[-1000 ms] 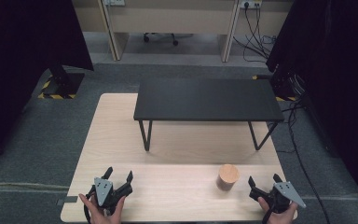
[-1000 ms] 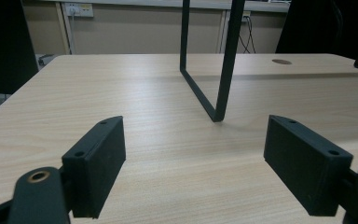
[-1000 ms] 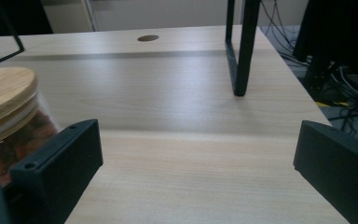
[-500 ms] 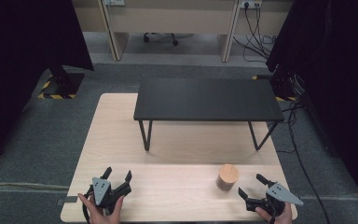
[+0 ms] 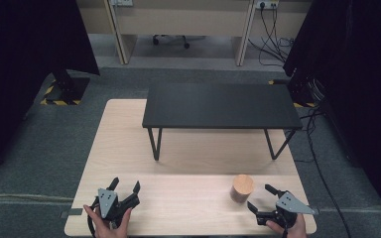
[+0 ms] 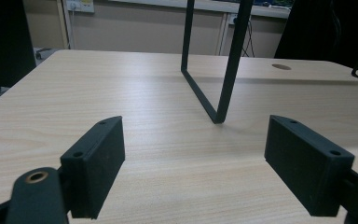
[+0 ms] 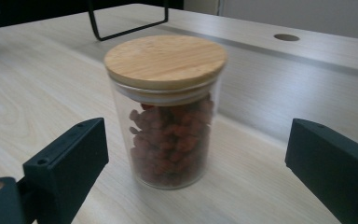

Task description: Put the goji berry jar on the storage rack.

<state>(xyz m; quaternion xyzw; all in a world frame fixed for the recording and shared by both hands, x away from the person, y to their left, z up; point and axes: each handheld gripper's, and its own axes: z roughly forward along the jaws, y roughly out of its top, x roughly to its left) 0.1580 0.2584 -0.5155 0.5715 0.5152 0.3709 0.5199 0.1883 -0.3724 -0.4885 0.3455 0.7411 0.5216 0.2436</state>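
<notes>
The surface [image 5: 188,208] is pale wood-grain laminate, smooth with a soft satin sheen, its grain lines running lengthwise. On it stands a small black table [image 5: 221,105] with a matt dark top and thin legs [image 6: 230,60] of black metal rod, painted and slightly glossy. The jar [image 7: 168,126] is clear glass, smooth and shiny, holding wrinkled reddish-brown dried pieces; its lid [image 7: 165,58] is light bamboo or wood, flat, matt and finely grained, with a pale ring seal under it. The left tongs [image 6: 193,163] and right tongs [image 7: 196,177] have matt black plastic jaws with a faintly rough face. The floor [image 5: 44,148] is grey, rough-looking carpet.
</notes>
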